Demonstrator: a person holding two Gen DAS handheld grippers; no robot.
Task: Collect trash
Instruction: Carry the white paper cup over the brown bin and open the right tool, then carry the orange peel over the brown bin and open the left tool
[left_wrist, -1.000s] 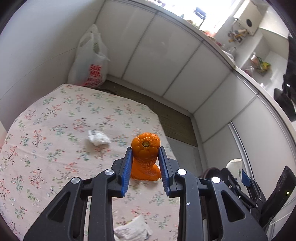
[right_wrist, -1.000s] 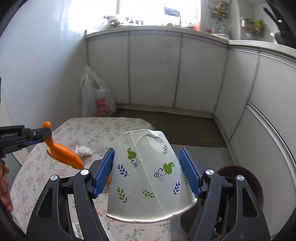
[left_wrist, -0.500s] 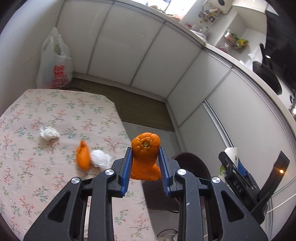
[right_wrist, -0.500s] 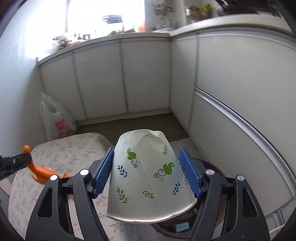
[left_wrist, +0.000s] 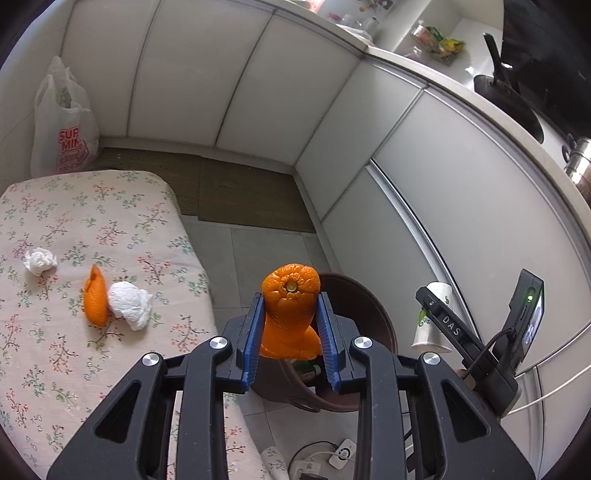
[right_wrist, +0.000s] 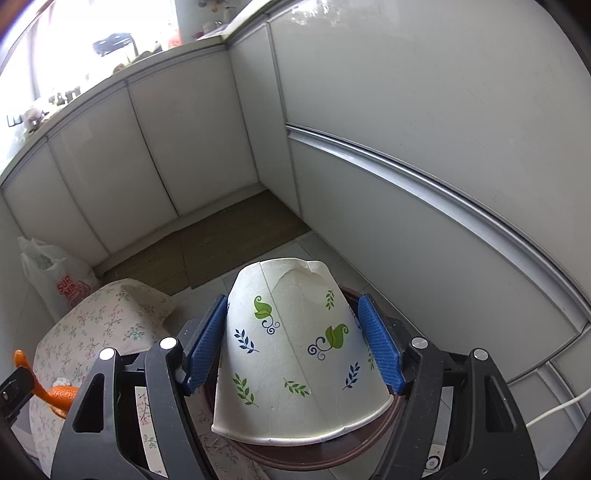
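Two grippers, left clamping orange peel, right clamping paper cup, above brown bin.

Seen from the left wrist, the table fills the nine o'clock side, with the bin on the floor beside its edge at about four o'clock from the tabletop. On the table lie two tissue wads: one near the far left, the other touching a peel piece at its nine o'clock. A plastic bag stands on the floor behind the table at eleven o'clock, against the cabinets. The orange peel sits between the left gripper pads, above the bin's near rim. At three o'clock, the paper cup, upside down in the right gripper, hangs over the bin.
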